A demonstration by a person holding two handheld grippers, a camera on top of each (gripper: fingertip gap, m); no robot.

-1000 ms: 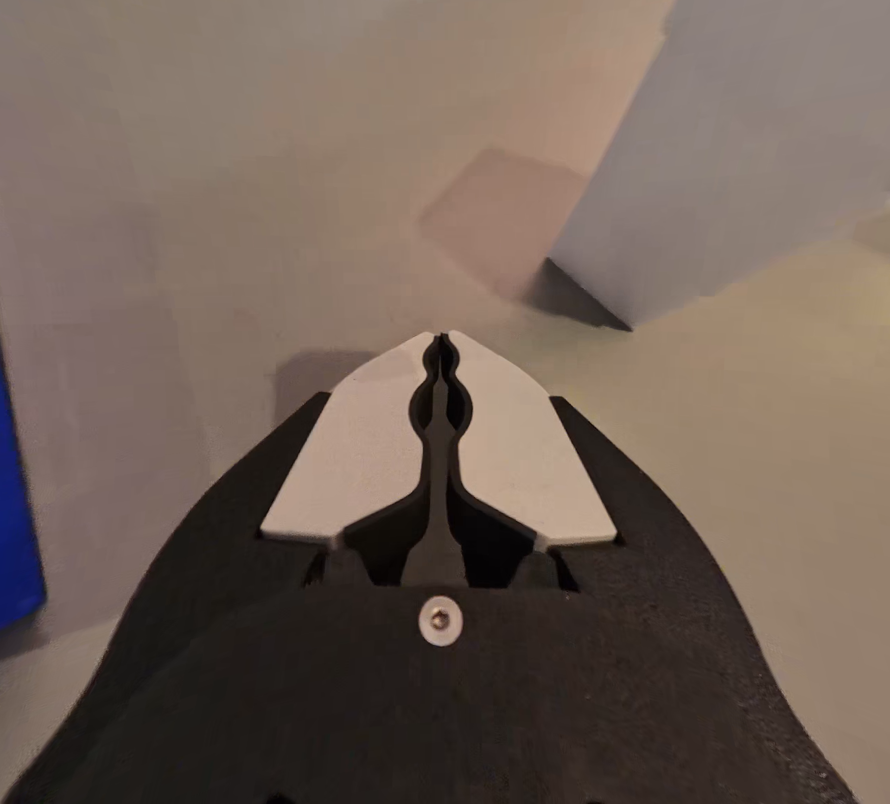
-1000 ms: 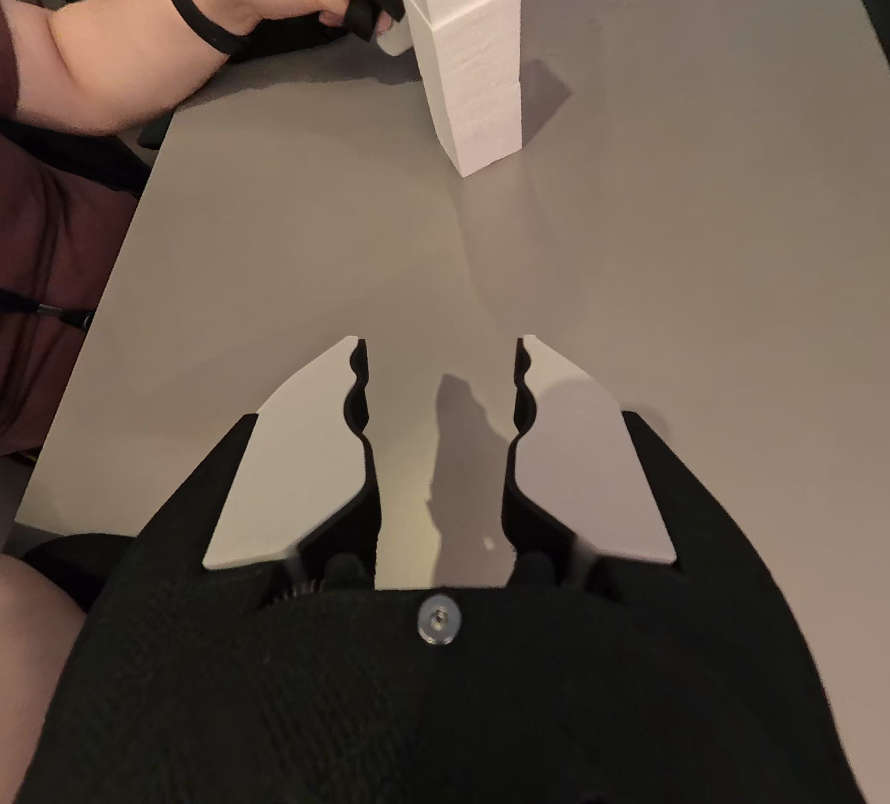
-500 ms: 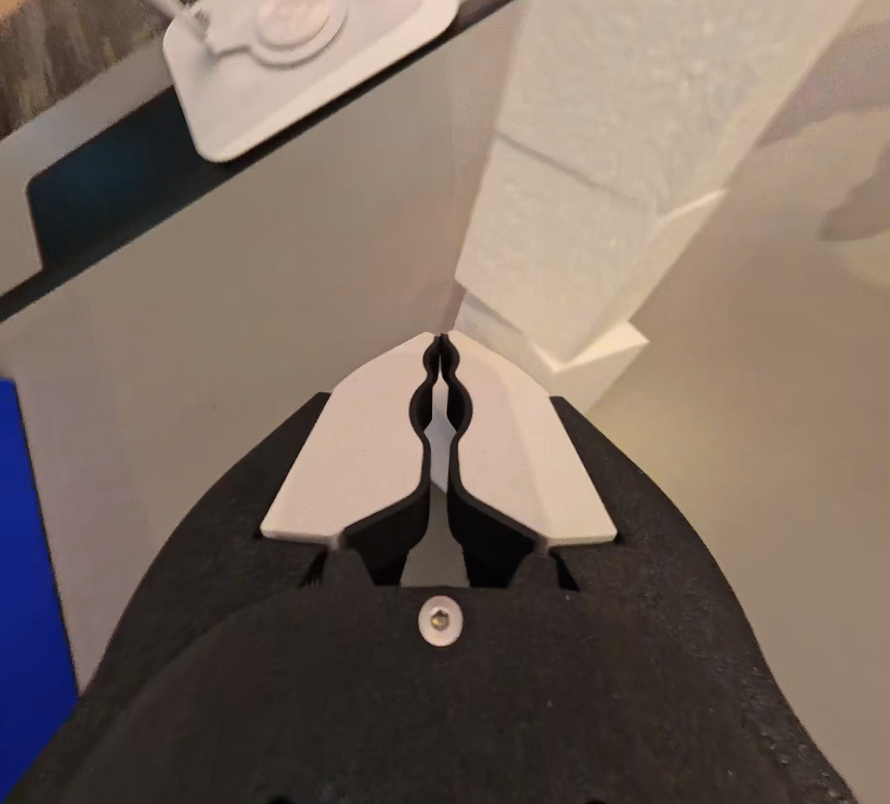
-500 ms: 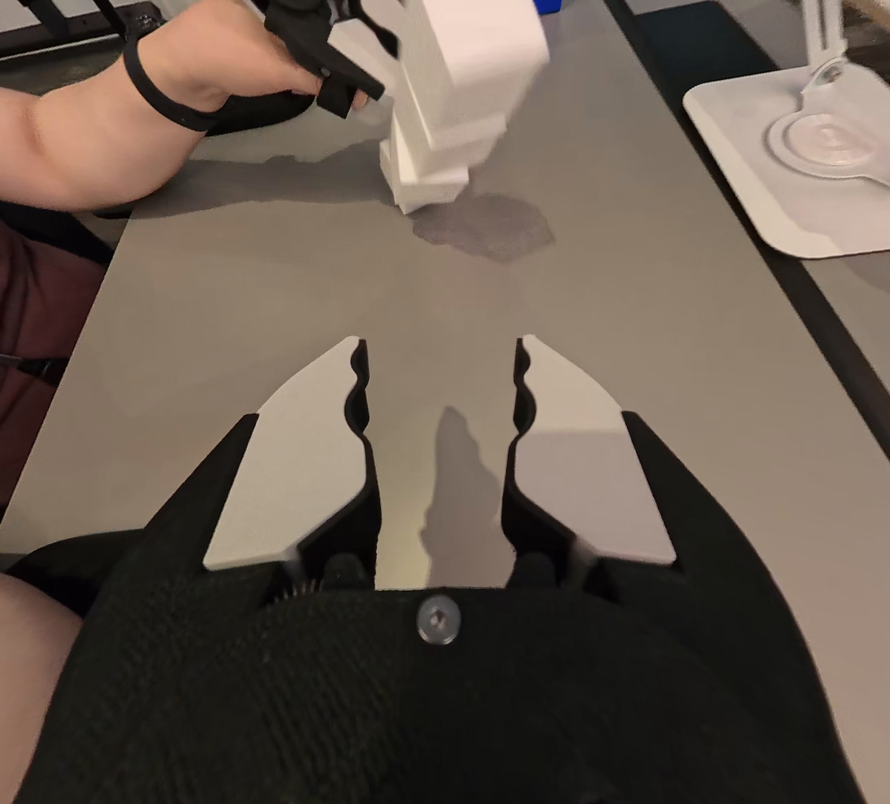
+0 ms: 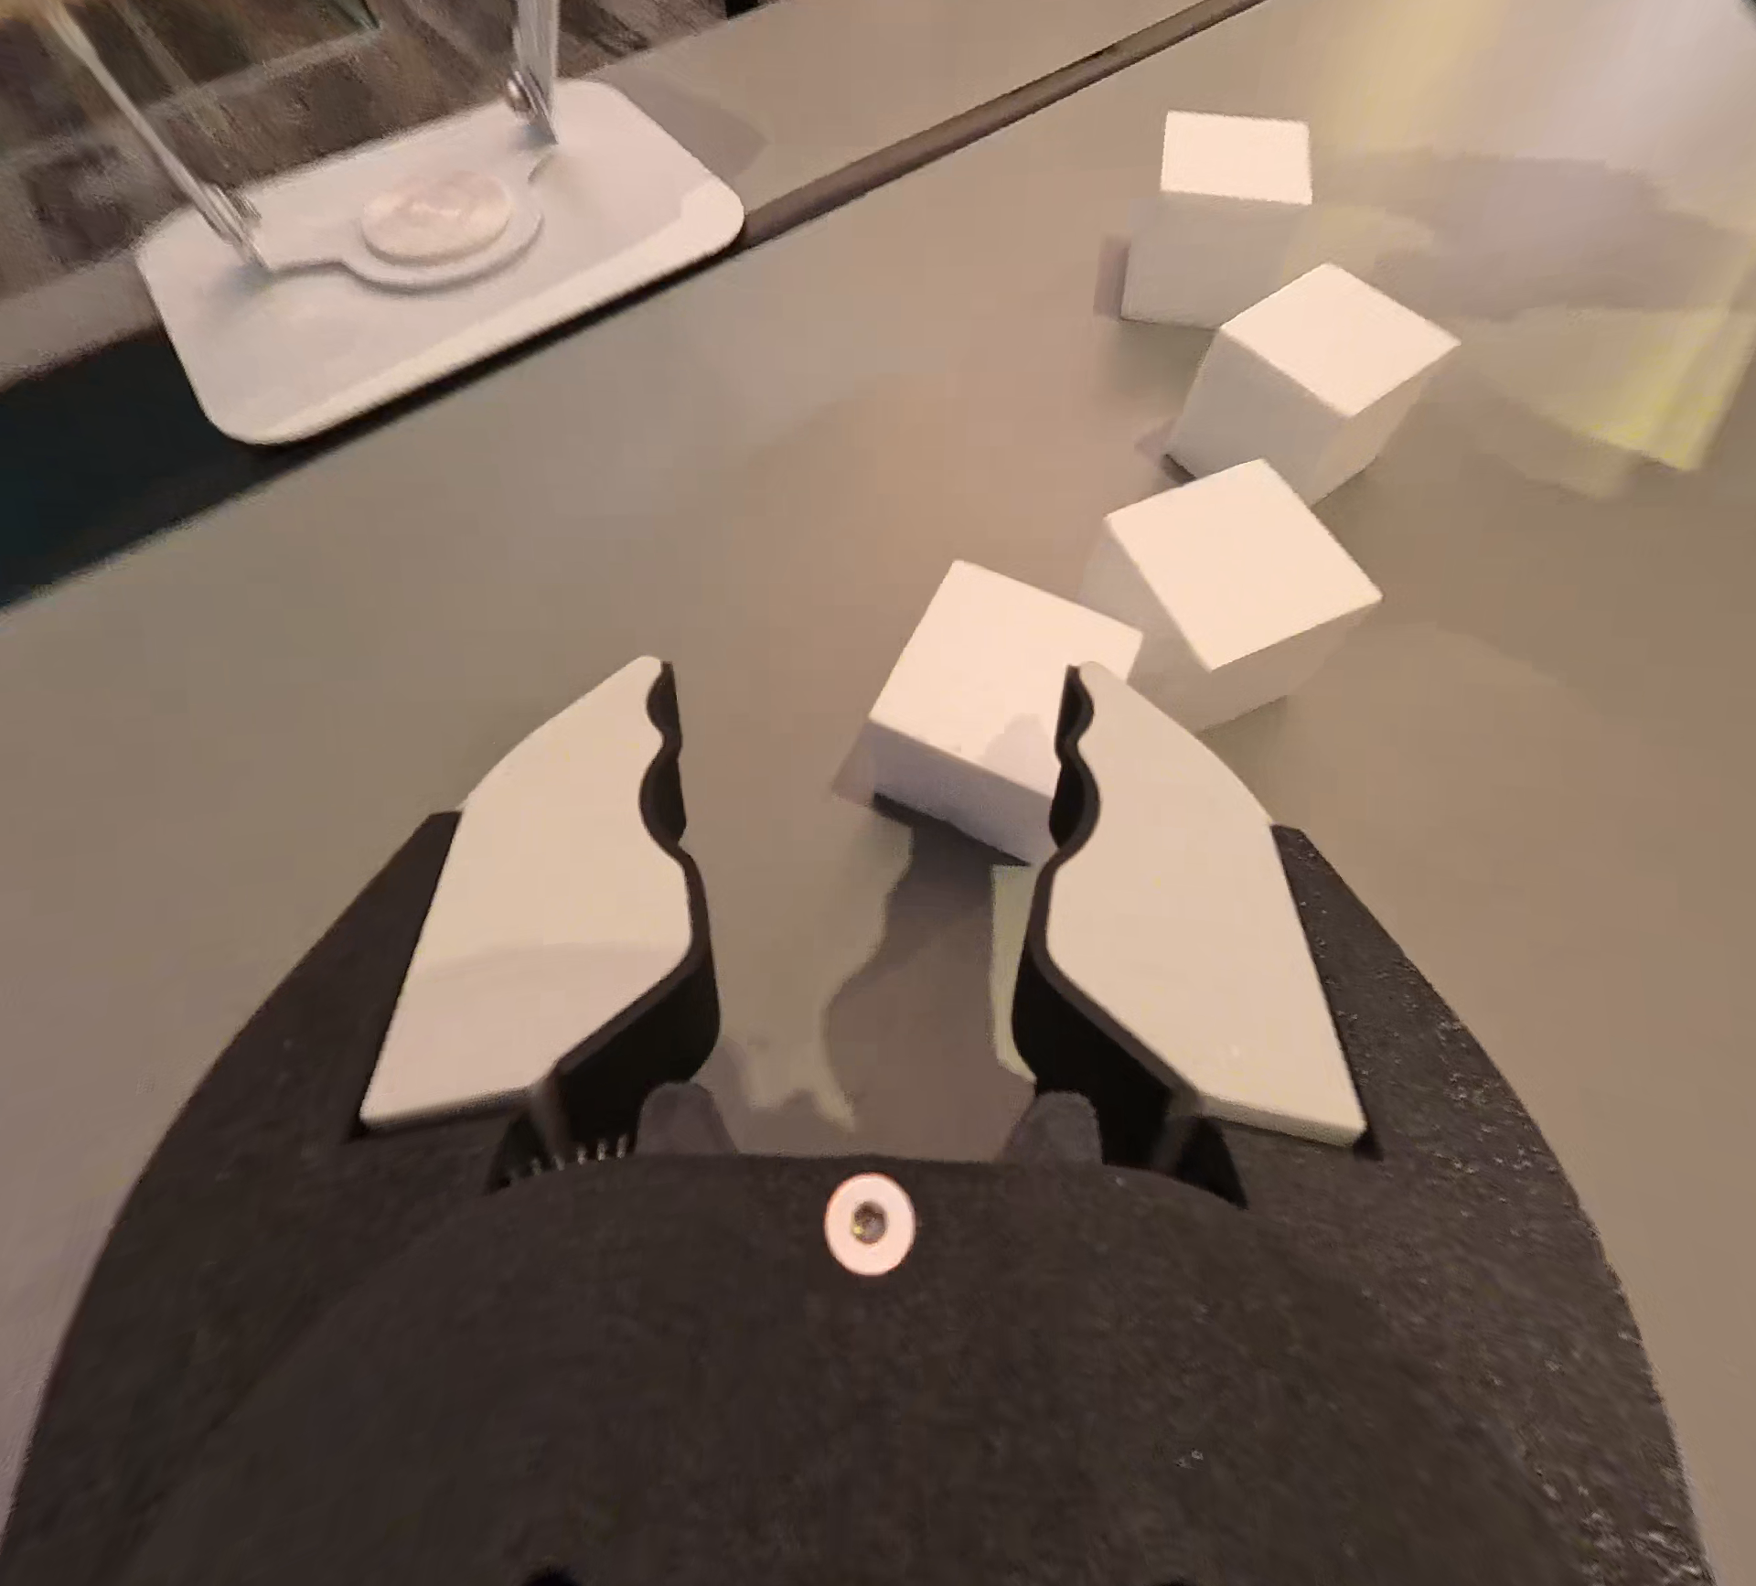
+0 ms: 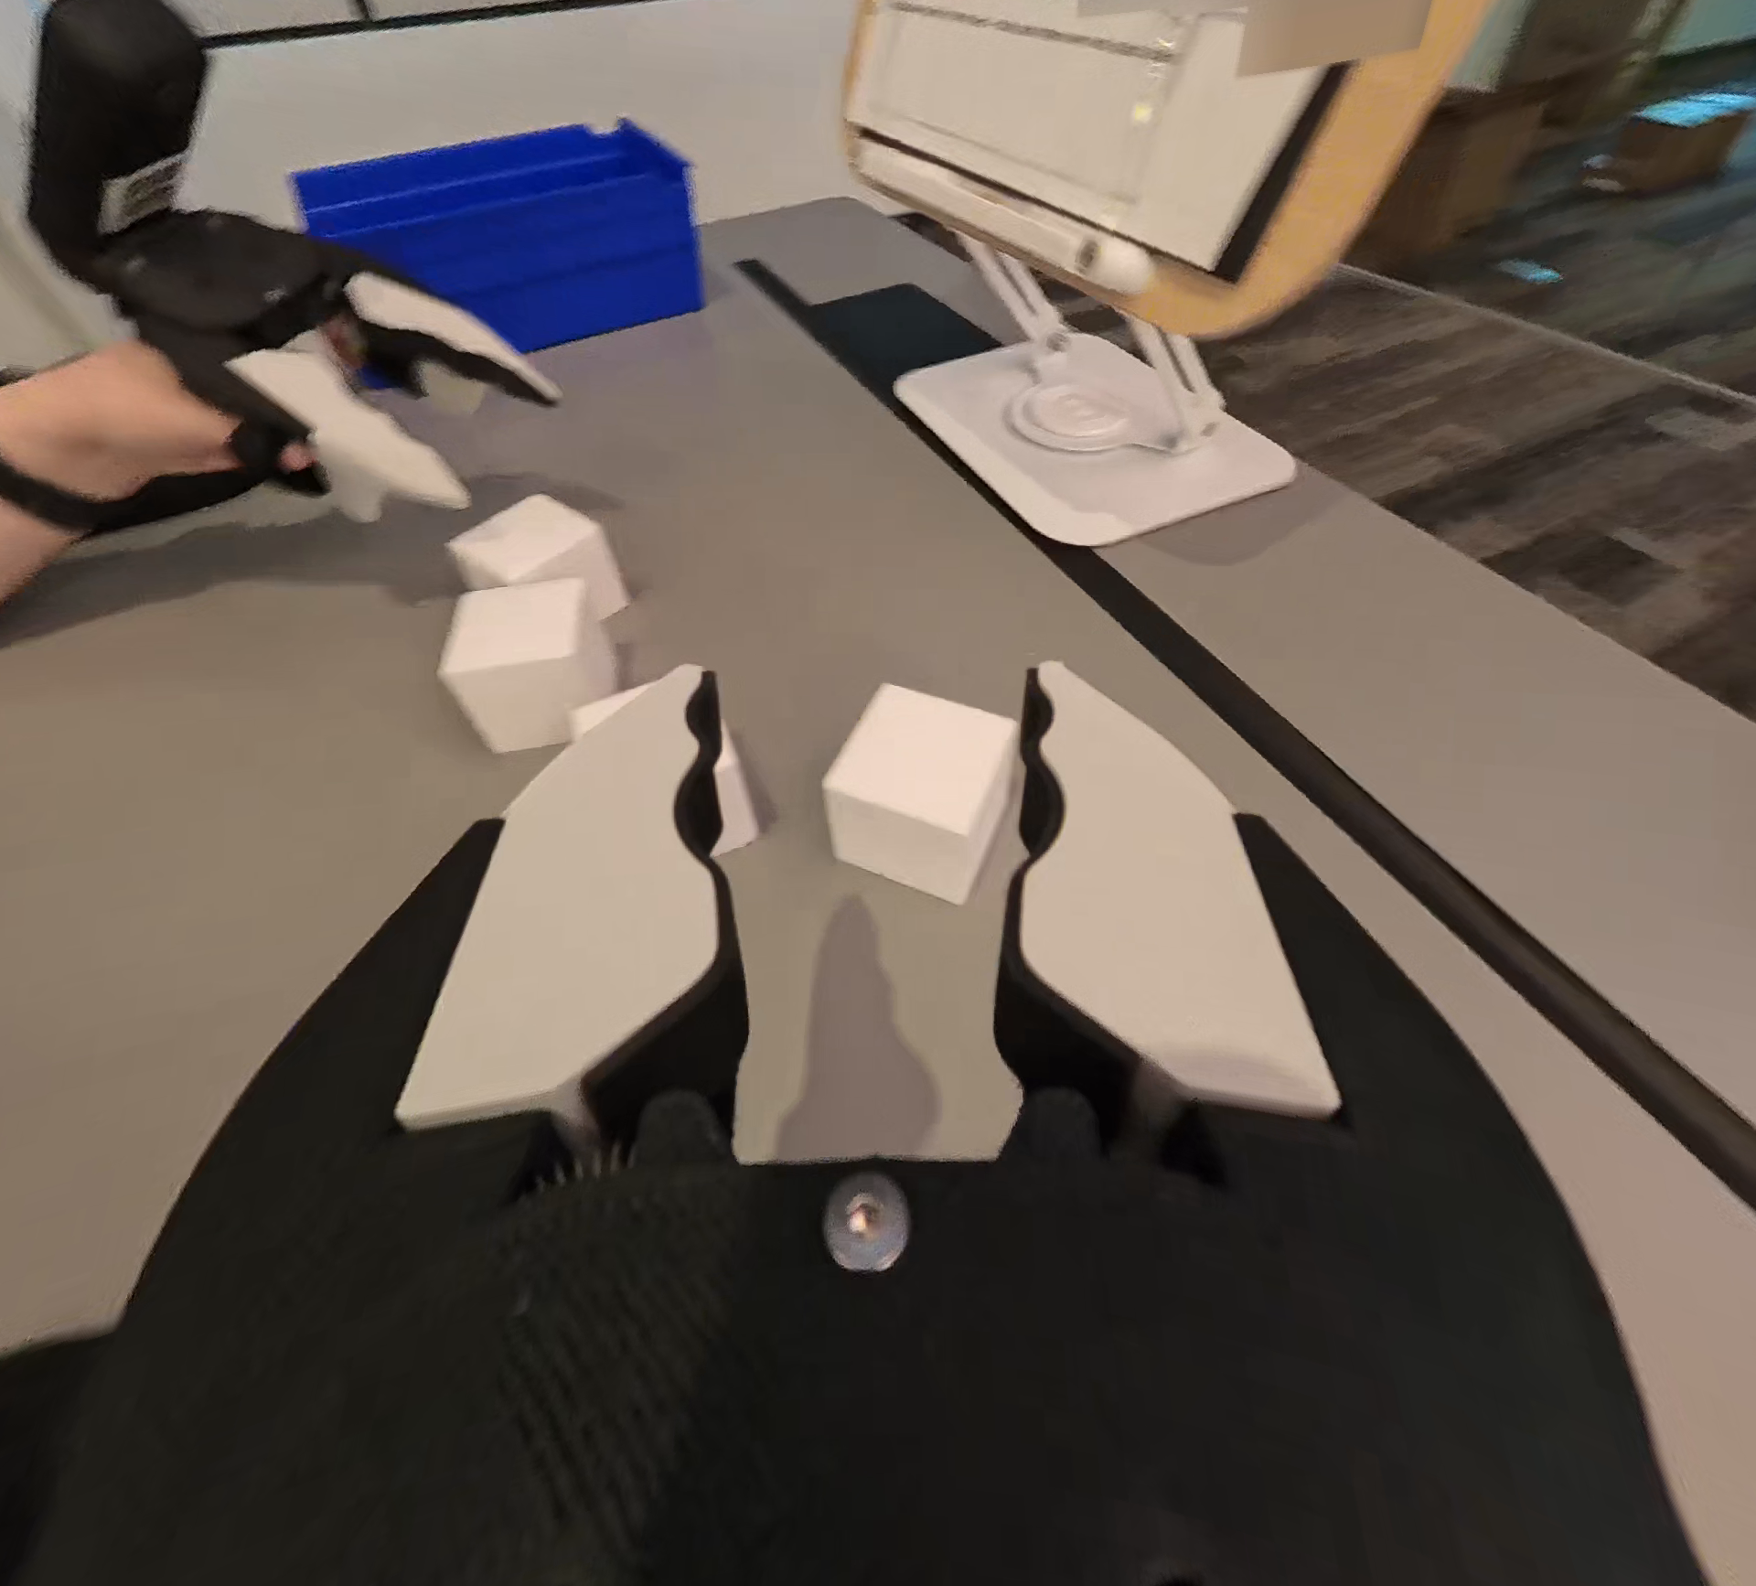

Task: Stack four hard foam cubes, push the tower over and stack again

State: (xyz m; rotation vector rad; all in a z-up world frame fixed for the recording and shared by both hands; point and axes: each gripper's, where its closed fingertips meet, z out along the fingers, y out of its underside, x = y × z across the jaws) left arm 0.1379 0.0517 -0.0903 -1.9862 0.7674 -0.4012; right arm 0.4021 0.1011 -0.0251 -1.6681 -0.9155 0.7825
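My right tool (image 6: 865, 728) hangs with its jaws spread wide and nothing between them, and the nearest foam cube (image 6: 914, 790) sits on the grey bench (image 6: 950, 495) just ahead, a little right of the centre line, close to the inner edge of my right finger; I judge a slight shift to the right would centre it in the gap. It is a cube, so no long axis matters, but it sits turned with a corner toward me, so the jaws would need to square up to two flat faces. My left tool (image 5: 869, 690) is open as wide and also empty, with another cube (image 5: 988, 742) just beyond its tips, partly behind the right finger. The other two cubes (image 5: 1235, 590) (image 5: 1311, 381) trail away in a loose line, all four lying singly on the bench, none stacked. Each tool has its own cube nearest. Farther out stand a blue bin (image 6: 504, 248) and a tablet on a white stand (image 6: 1093, 419). A label on the left tool's handle is too blurred to read.
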